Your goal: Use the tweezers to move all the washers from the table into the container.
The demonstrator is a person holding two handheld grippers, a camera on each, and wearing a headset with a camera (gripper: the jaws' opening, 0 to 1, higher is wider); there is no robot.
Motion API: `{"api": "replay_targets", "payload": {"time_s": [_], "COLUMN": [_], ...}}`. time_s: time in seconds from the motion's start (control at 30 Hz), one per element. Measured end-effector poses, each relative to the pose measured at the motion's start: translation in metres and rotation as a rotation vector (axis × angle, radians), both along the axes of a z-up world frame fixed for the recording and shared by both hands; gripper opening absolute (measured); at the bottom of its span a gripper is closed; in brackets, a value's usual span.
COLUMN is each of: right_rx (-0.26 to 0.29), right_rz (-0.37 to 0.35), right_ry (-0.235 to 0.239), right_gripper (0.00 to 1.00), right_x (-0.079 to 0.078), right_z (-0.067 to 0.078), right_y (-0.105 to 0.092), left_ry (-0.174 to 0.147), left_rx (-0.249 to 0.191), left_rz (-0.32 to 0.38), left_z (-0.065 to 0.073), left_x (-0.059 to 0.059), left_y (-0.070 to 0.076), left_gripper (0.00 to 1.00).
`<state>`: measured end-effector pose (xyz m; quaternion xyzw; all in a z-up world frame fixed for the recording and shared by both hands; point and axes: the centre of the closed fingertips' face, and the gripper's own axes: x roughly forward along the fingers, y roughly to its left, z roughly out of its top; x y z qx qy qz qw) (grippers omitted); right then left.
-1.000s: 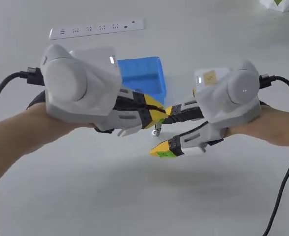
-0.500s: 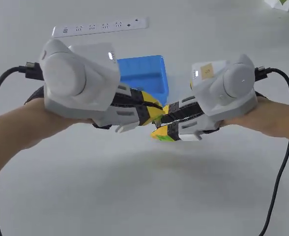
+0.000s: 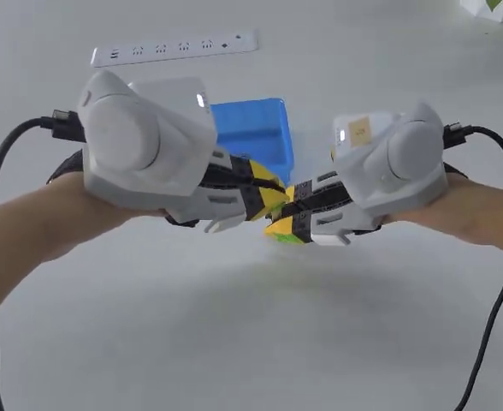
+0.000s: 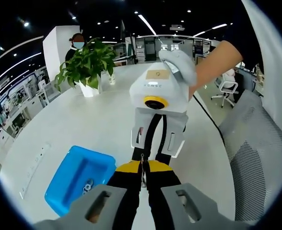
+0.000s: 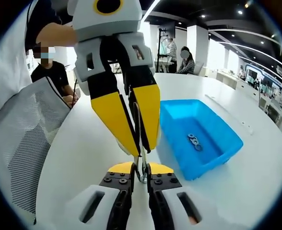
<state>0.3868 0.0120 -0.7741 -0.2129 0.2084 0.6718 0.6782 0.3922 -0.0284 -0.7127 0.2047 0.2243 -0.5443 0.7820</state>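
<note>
Over the white table the two grippers meet tip to tip. The left gripper [image 3: 267,197] has its yellow-tipped jaws shut on the thin metal tweezers [image 5: 137,136]. Facing it, the right gripper [image 3: 283,228] is shut on the tweezers' other end [image 4: 143,173]. The blue container [image 3: 253,134] stands just behind the jaws. In the right gripper view the container [image 5: 217,143] holds a few washers [image 5: 194,141]. It also lies low and left of the jaws [image 4: 69,184] in the left gripper view. Washers on the table are hidden behind the grippers.
A white power strip [image 3: 174,47] lies at the table's far edge. A potted plant [image 4: 86,64] stands further along the table. A grey mesh chair [image 5: 23,143] is beside the table, and people sit in the background.
The right gripper's jaws, spread wide a second ago, have closed on the tweezers. The left gripper has stayed shut on them and both have barely shifted.
</note>
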Motion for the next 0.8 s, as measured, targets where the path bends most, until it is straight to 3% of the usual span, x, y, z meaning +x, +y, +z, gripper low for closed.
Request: {"api": "replay_targets", "payload": {"time_s": [0.1,0.27,0.33,0.8], "right_rx": [0.007,0.009,0.011,0.012], "right_rz": [-0.019,-0.030,-0.033,-0.038], "right_ry": [-0.001,0.001,0.008,0.007], "right_gripper": [0.11,0.11,0.11,0.11], "right_x": [0.0007,0.0013,0.0013,0.0014], "right_z": [0.0001,0.0001,0.0002,0.0011], "right_y": [0.0002,-0.0001,0.0000,0.0009], "left_ry": [0.020,0.015,0.036,0.043], "left_rx": [-0.010,-0.007,-0.013,0.019], "left_rz": [0.015,0.009,0.005,-0.001], "left_z": [-0.0001,-0.0007,-0.0015,-0.0067], "left_x": [0.0012,0.0012,-0.0011,-0.0035], "left_y": [0.0008,0.0007,0.0002,0.0061], "left_gripper": [0.07,0.08,0.12,0.19]}}
